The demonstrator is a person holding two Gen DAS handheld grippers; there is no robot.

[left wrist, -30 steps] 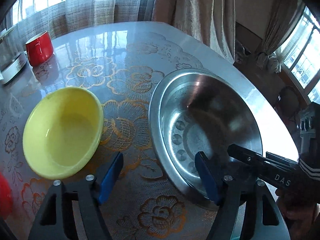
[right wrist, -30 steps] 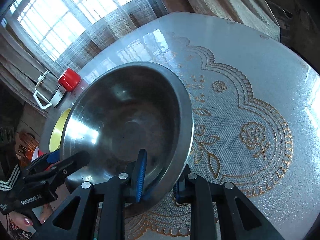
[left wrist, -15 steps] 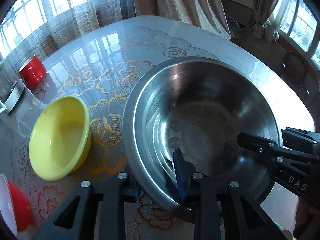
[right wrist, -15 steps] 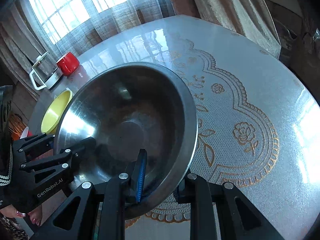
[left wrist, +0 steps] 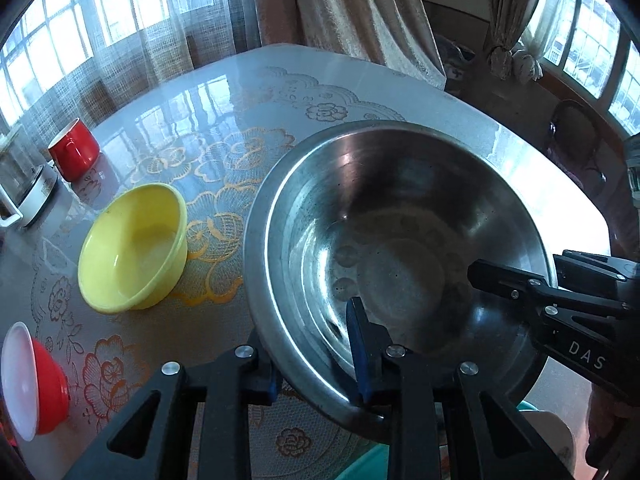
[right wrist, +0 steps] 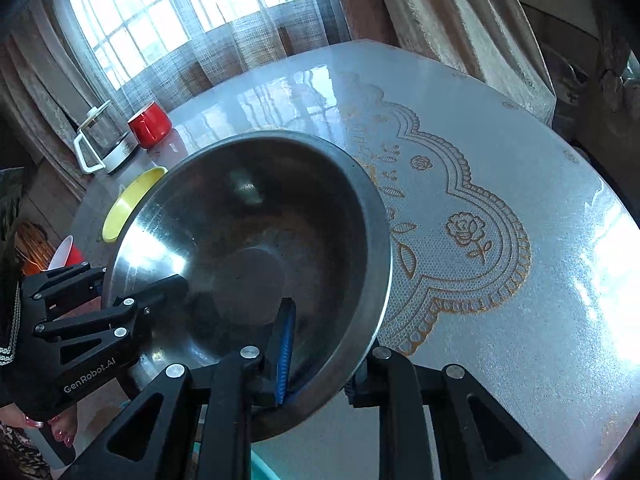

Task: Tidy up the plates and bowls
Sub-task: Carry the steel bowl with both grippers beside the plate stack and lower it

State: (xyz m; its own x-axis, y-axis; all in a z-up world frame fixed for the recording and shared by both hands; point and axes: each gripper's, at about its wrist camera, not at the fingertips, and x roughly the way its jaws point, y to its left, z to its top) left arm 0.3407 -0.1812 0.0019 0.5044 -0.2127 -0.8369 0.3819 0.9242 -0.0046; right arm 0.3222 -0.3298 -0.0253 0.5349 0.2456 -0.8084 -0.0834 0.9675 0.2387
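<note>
A large steel bowl (left wrist: 400,248) is held above the table by both grippers. My left gripper (left wrist: 316,364) is shut on its near rim, one blue pad inside the bowl. My right gripper (right wrist: 320,356) is shut on the opposite rim of the steel bowl (right wrist: 248,248). The right gripper also shows at the right of the left wrist view (left wrist: 540,296), and the left gripper at the left of the right wrist view (right wrist: 120,320). A yellow bowl (left wrist: 134,248) sits on the table to the left, with a red bowl with white inside (left wrist: 32,380) nearer.
A red mug (left wrist: 74,152) and a glass kettle on a white base (left wrist: 24,188) stand at the far left of the table (right wrist: 500,200). A teal object (left wrist: 360,460) lies below the bowl. Curtains and windows lie behind.
My left gripper, open beside the bowl a second ago, has closed on the steel bowl's rim. The bowl has been lifted and moved nearer with both grippers.
</note>
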